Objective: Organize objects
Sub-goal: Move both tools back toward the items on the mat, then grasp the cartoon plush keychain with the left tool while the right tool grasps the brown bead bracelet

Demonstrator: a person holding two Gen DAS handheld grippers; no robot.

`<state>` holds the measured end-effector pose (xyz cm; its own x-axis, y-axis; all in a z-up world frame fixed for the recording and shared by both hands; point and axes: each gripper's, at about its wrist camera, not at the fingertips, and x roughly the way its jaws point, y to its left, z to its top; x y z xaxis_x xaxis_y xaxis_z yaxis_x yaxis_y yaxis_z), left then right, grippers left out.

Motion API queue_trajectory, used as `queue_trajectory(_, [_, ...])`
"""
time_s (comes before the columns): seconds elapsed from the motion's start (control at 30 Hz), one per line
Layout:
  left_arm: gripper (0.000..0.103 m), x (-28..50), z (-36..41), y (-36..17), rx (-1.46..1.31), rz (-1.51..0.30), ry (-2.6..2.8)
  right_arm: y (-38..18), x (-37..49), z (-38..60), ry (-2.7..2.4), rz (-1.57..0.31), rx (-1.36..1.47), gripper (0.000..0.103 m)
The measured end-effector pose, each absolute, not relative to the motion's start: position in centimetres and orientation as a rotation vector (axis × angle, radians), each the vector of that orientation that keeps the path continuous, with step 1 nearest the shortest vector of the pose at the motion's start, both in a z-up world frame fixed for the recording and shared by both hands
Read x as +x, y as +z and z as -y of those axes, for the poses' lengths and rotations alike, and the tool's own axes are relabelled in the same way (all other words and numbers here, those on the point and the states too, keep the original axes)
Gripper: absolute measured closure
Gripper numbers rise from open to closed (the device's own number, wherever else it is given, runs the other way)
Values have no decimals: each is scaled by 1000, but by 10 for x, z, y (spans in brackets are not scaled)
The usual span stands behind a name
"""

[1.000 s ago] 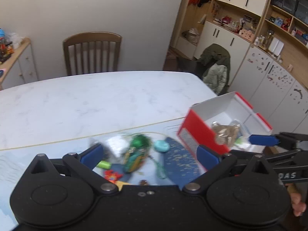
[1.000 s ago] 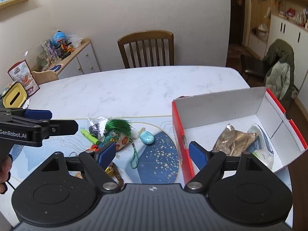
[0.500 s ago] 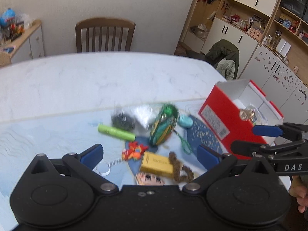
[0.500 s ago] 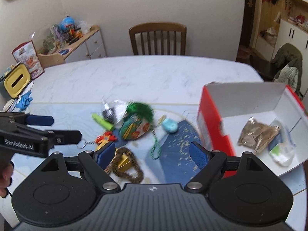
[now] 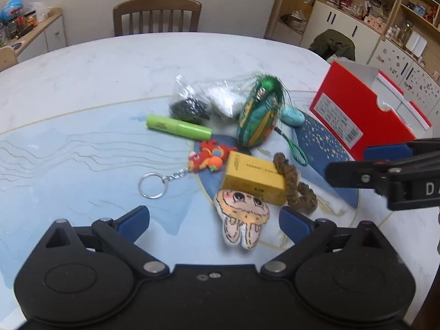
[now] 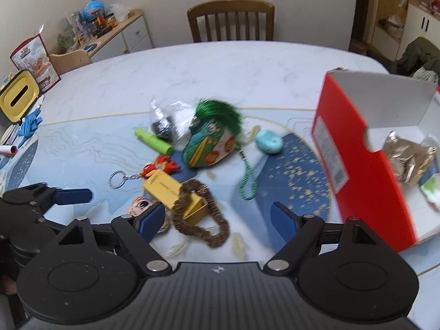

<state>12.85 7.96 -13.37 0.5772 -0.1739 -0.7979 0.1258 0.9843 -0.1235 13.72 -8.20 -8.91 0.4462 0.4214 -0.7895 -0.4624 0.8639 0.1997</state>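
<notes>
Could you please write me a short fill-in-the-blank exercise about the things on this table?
1. The marker lying left of the pouch is ____ in colour.
2. The metal ring is chained to a ____ rubber charm.
3. The braided cord lies looped around the ____ box.
4. The outside of the big open box is ____.

Missing words: green; red; yellow; red

Right gripper [image 5: 385, 165] body: letters "D", partial "A"; other labels illegible.
</notes>
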Motion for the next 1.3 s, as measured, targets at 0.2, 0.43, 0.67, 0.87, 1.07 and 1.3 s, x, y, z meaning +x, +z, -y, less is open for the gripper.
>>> queue_trajectory(0.2, [6, 126, -72, -141, -6, -926, -207, -96, 140, 63, 574, -992, -60, 38])
queue_trajectory(0.43, [20, 129, -65, -146, 15, -917, -233, -104, 146, 48, 597, -1029, -67, 62])
queue_trajectory(0.67, [35, 131, -60, -147, 24, -907, -223, -110, 149, 39, 601, -1051, -98, 79])
queue_trajectory(0.87, [49, 131, -57, -148, 41, -915, -221, -110, 151, 39, 593, -1054, -95, 85])
queue_trajectory(1.07, [64, 131, -56, -148, 21, -930, -236, -109, 152, 47, 585, -1055, -68, 94])
queue_trajectory(1.3, [66, 132, -64, -142, -94, -962, -259, -100, 151, 68, 572, -1037, -15, 95])
